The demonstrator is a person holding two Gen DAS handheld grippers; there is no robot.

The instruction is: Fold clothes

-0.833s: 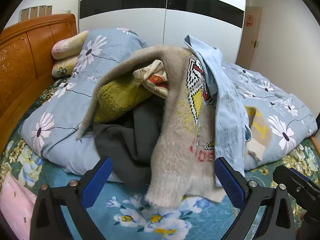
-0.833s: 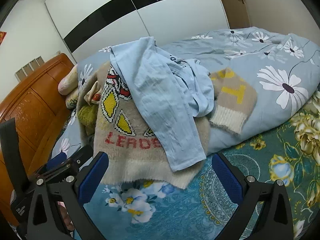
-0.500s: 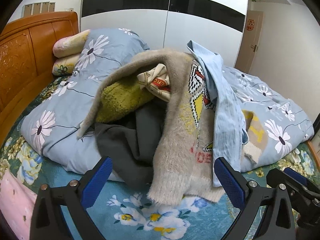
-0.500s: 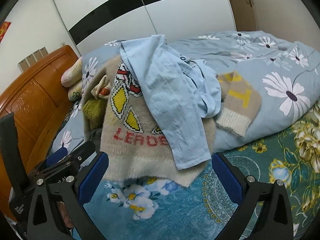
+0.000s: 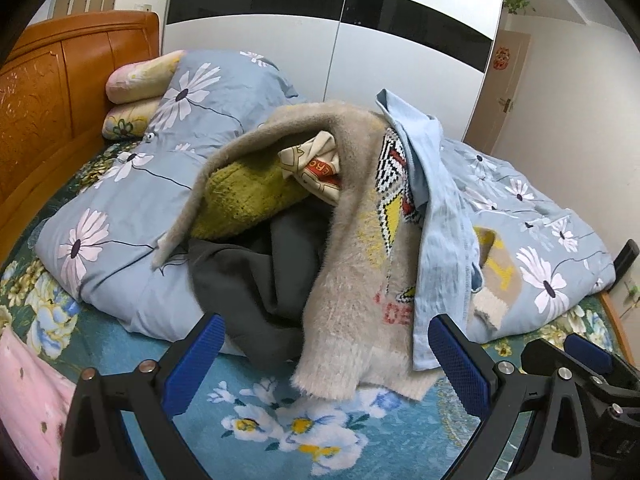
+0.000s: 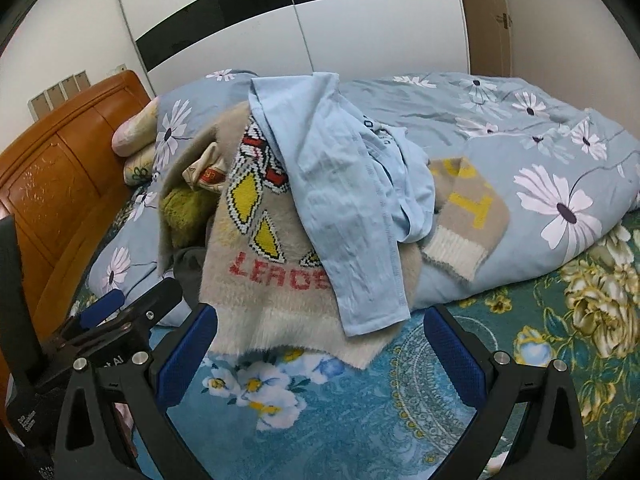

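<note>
White wardrobe doors point(image 5: 340, 60) with a black band stand behind a bed point(image 5: 280, 420) covered in a teal flowered sheet, with an orange wooden headboard point(image 5: 48, 112) at one end. On the bed a blue daisy-print duvet point(image 5: 132, 208) lies bunched up, and the pile of clothes point(image 5: 320, 220) rests against it.

On top of the pile a fuzzy beige sweater point(image 6: 272, 288) with yellow diamonds and red lettering hangs down toward the sheet, and a light blue shirt point(image 6: 340, 200) drapes over it. Beneath them sit an olive-green fuzzy garment point(image 5: 244, 196) and a dark grey one point(image 5: 256, 280), with a cream printed piece point(image 5: 316, 168) tucked under the sweater's upper fold.

The left gripper point(image 5: 326, 360) has its blue-padded fingers point(image 5: 192, 364) spread wide — the sweater's lower hem hangs just ahead of the gap between them, and nothing is gripped or touched. The right gripper point(image 6: 320, 356) is likewise wide apart, its fingers point(image 6: 456, 360) bracketing the sweater hem and the shirt's hanging end from just in front — holding nothing. In the right view the left gripper shows at the lower left, near the pile's edge.
</note>
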